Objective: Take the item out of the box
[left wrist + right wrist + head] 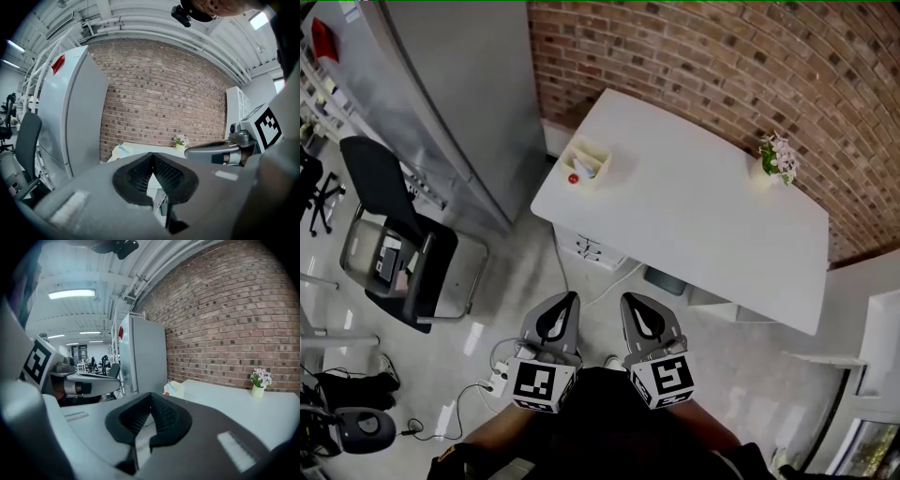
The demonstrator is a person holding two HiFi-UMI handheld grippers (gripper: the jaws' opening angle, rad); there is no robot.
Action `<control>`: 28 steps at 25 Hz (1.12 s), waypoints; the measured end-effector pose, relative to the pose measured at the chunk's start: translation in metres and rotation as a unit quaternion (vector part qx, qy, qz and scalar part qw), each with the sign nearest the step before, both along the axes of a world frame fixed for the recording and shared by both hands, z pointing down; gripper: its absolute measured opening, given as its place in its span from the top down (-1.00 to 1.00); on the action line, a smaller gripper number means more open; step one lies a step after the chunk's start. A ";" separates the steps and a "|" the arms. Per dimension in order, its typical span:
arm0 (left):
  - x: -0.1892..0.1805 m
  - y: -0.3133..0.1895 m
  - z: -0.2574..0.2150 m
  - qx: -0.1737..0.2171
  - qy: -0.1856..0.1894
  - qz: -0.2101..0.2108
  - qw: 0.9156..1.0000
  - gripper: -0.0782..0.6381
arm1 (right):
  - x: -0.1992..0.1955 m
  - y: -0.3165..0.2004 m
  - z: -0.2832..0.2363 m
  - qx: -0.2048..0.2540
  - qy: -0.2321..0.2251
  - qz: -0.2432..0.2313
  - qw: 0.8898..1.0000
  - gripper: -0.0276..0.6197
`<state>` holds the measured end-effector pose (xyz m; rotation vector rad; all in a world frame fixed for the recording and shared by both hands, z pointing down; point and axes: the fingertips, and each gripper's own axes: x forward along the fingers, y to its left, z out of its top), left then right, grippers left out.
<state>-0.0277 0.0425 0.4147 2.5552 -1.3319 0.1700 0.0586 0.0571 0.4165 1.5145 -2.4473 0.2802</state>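
A small cream box stands at the near left corner of the white table, with a red-capped item at its front and something blue inside. The box also shows far off in the left gripper view and the right gripper view. I hold both grippers side by side close to my body, over the floor and well short of the table. The left gripper is shut with nothing in it. The right gripper is shut and empty too.
A tall grey refrigerator stands left of the table against the brick wall. A black office chair is at the left, with cables and a power strip on the floor. A small flower pot sits at the table's far edge.
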 end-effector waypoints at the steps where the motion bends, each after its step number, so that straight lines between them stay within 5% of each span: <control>1: -0.004 -0.006 0.000 0.000 0.002 0.004 1.000 0.77 | -0.005 -0.006 0.001 -0.003 0.002 0.003 1.000 0.91; 14: -0.053 -0.073 -0.009 0.017 0.012 0.018 1.000 0.77 | -0.053 -0.071 -0.002 -0.006 0.013 0.022 1.000 0.91; 28: -0.058 -0.126 0.009 0.001 0.003 -0.002 1.000 0.77 | -0.066 -0.131 0.020 -0.023 0.025 -0.005 0.999 0.91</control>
